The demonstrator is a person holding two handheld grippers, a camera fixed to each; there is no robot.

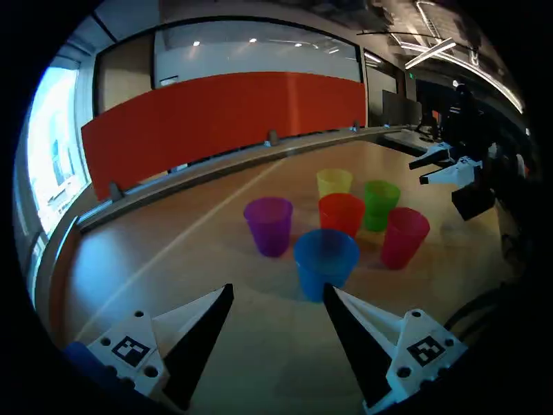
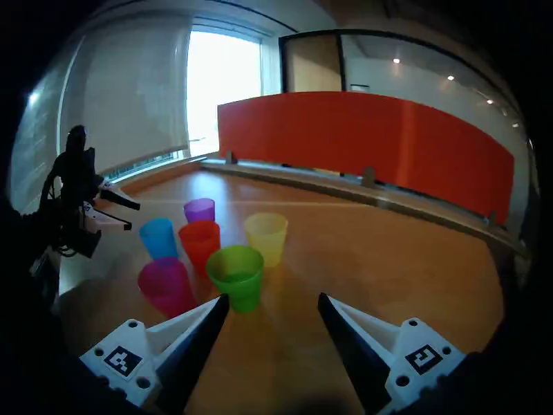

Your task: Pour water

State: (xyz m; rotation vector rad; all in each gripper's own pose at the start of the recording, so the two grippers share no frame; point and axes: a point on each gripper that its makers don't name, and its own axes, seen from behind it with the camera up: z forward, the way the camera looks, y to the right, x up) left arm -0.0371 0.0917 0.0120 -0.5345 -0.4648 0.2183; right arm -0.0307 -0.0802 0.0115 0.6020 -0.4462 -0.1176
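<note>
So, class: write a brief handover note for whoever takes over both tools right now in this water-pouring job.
Left tool: open, holding nothing, nearest the blue cup.
Right tool: open, holding nothing, nearest the green cup.
Six cups stand upright, clustered on the table; water inside cannot be seen.
Done: nothing grasped. Left: pick a cup, pour.
</note>
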